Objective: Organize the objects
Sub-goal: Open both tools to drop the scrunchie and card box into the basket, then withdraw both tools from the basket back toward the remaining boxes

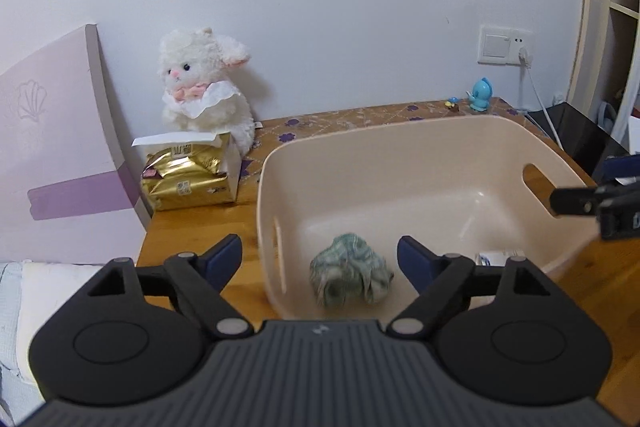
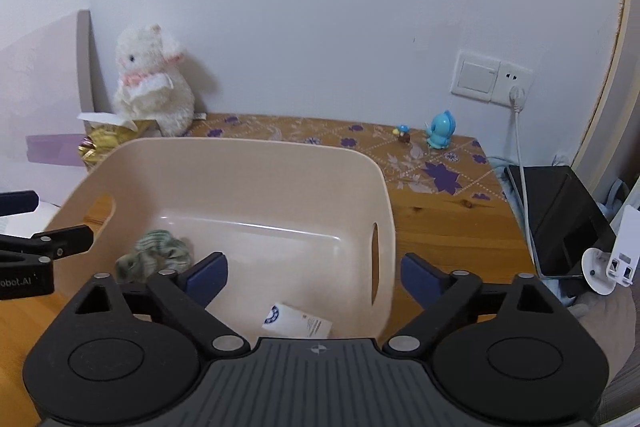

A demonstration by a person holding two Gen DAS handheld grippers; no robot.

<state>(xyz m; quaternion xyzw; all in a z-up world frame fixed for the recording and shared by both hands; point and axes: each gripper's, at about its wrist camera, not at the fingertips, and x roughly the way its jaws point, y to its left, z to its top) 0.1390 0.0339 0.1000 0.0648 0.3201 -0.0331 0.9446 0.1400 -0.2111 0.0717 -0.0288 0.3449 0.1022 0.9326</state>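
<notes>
Beige bin (image 1: pixel 400 147), green-striped cloth (image 1: pixel 350 275), white plush (image 1: pixel 204 83), purple-flowered table (image 2: pixel 440 195).

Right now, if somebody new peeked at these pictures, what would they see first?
Probably the big cream basket in the middle of the wooden table, with a crumpled green cloth and a small white packet lying inside. Next, the fluffy white toy bunny sitting against the wall at the back left, behind a gold tissue pack.
</notes>
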